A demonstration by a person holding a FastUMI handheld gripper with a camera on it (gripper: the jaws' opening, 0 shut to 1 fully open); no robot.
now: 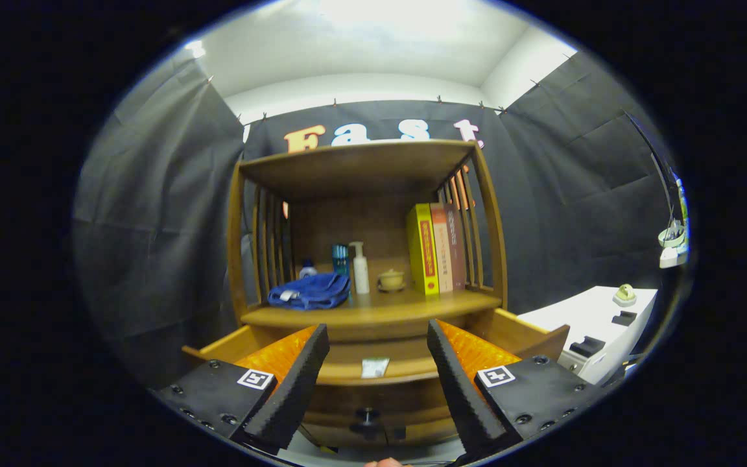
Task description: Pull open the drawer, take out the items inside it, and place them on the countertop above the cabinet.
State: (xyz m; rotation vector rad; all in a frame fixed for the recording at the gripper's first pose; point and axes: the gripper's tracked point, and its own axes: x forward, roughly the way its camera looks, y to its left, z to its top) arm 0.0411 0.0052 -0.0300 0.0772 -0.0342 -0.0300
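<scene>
A: Wooden cabinet (367, 194) dead ahead, warm brown w/ slatted sides, & its drawer (373, 373) is pulled out toward us, front panel w/ a dark round knob (367, 415) low between the fingers

B: Claw status?

A: Gripper (379, 344) has its fingers spread wide apart, nothing between the pads, hovering just over the open drawer. Fingertips sit about level w/ the drawer's far end

B: Anything in the drawer?

A: One small pale flat packet (375, 367), lying on the drawer's floor near the front, between the two fingers & apart from both. Can't tell what it is, too small

B: And the countertop above?

A: Wooden countertop shelf (373, 312) is just beyond the fingertips. Crumpled blue cloth (310, 290) on its left part, behind it a small blue-capped bottle (308, 268) & a teal can (340, 259), then a white pump bottle (360, 267) standing upright, a little tan lidded pot (391, 279) near the middle. Right side: yellow book (423, 249) upright w/ two reddish-brown books (449, 246) beside it, against the slats

B: Off to the side?

A: White table (597, 324) to the right of the cabinet w/ a few small dark bits on it
</scene>
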